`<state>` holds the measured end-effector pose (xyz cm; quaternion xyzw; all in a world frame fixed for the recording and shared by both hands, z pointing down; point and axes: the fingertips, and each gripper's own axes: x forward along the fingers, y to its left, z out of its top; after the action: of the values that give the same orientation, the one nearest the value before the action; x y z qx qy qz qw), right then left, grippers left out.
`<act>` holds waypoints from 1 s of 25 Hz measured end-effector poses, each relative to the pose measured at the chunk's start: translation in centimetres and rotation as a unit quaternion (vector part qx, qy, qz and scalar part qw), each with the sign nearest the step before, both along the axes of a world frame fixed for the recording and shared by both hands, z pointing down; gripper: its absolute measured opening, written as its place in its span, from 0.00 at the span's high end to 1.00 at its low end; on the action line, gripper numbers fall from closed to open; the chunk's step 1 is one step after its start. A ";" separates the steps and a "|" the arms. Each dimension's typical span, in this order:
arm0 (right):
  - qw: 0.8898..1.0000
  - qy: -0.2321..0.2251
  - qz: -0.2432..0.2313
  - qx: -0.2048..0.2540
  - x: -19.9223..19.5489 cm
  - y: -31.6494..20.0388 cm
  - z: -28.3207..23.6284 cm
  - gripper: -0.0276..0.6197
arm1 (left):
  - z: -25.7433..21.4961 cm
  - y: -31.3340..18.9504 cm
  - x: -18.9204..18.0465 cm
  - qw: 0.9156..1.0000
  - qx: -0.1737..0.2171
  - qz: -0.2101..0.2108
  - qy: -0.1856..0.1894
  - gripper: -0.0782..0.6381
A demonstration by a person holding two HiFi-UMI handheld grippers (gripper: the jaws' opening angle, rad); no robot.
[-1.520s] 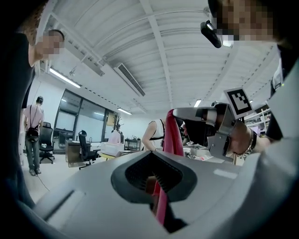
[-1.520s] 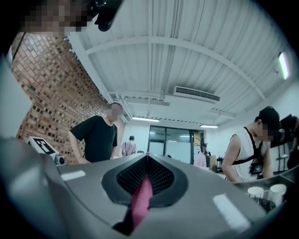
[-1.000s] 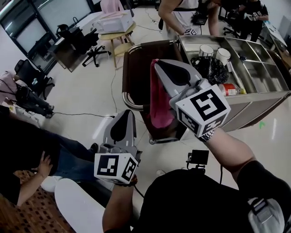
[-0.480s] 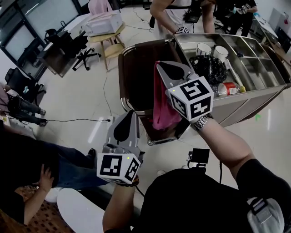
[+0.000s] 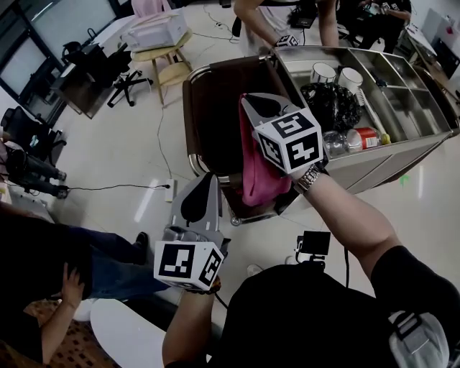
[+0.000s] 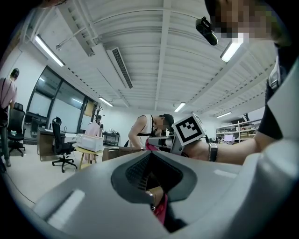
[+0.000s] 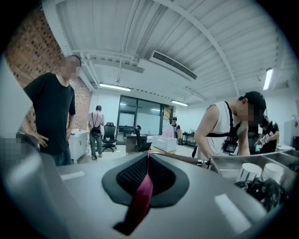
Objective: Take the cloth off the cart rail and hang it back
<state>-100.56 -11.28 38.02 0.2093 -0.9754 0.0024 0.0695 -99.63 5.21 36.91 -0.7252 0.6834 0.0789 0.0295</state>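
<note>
A pink cloth hangs from my right gripper, which is shut on its top edge. In the right gripper view the cloth is pinched between the pads and trails toward the camera. It dangles over the cart's brown bag, inside the chrome rail; whether it touches the rail is hidden. My left gripper sits lower, just before the rail's near corner, with its jaws together and nothing in them. In the left gripper view the cloth and the rail show beyond the left gripper.
The steel cart tray holds two white cups, a black bag and a bottle. A person bends over its far side. A stool with a white box stands behind. Someone sits at lower left.
My right gripper has come down and in over the bag end of the cart, still holding the cloth. The left gripper has edged closer to the rail.
</note>
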 end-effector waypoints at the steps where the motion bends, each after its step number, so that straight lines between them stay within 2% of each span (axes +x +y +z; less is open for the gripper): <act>1: 1.000 0.004 -0.004 -0.009 -0.3 -0.2 0.5 0.96 | 0.1 -0.1 -0.1 1.000 0.000 0.000 0.000 0.89; 7: 1.000 0.005 -0.014 -0.024 -0.6 -0.2 0.9 0.81 | -0.1 -0.3 -0.6 1.000 -0.002 0.003 0.003 0.89; 16: 1.000 -0.020 -0.009 -0.006 1.3 2.2 -2.4 0.81 | -0.9 0.6 0.1 1.000 0.004 0.018 0.007 0.89; 25: 0.999 -0.050 -0.003 0.020 5.3 7.1 -5.7 0.81 | -1.8 2.9 2.5 0.999 0.007 0.042 0.003 0.89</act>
<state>-95.23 -4.20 32.30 0.2070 -0.9782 -0.0065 0.0161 -97.09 8.10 35.08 -0.7524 0.6522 0.0873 0.0291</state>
